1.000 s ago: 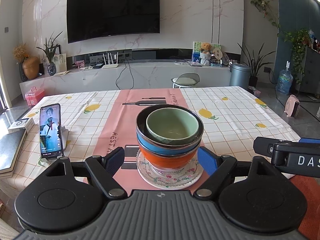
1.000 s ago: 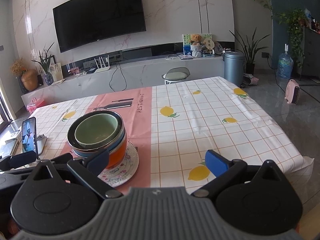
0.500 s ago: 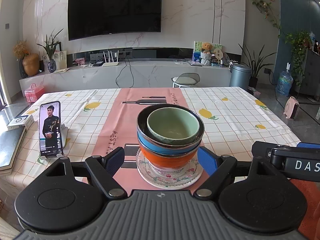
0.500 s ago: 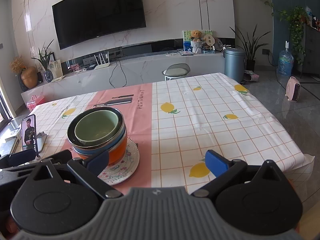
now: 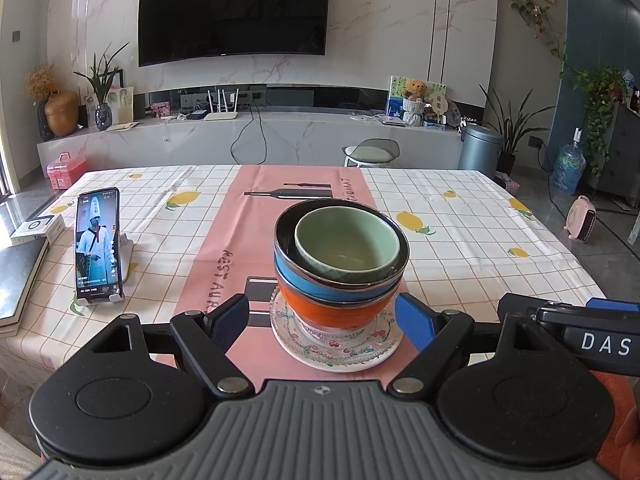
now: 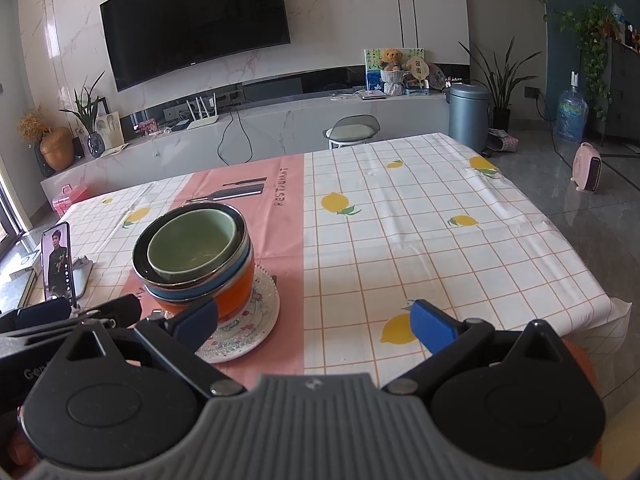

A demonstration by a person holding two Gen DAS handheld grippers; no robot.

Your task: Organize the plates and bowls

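Note:
A stack of bowls stands on a floral plate [image 5: 376, 350] [image 6: 256, 328] on the pink runner: an orange bowl [image 5: 340, 310] [image 6: 240, 292] at the bottom, a blue bowl [image 5: 320, 284] [image 6: 236, 270], a dark-rimmed bowl, and a pale green bowl [image 5: 346, 242] [image 6: 190, 246] on top. My left gripper [image 5: 322, 320] is open, its blue pads flanking the plate without touching it. My right gripper [image 6: 316, 322] is open too, to the right of the stack, over the checked cloth. Part of the right gripper's body [image 5: 568, 334] shows in the left wrist view.
A phone on a stand [image 5: 98, 246] [image 6: 60, 266] plays video at the table's left. Books [image 5: 16, 280] lie at the left edge. The table's near edge is just below both grippers. A stool [image 5: 370, 152] stands beyond the far edge.
Both grippers have drawn back slightly from the stack and stayed open. The bowls and plate have not moved. The phone's picture changed.

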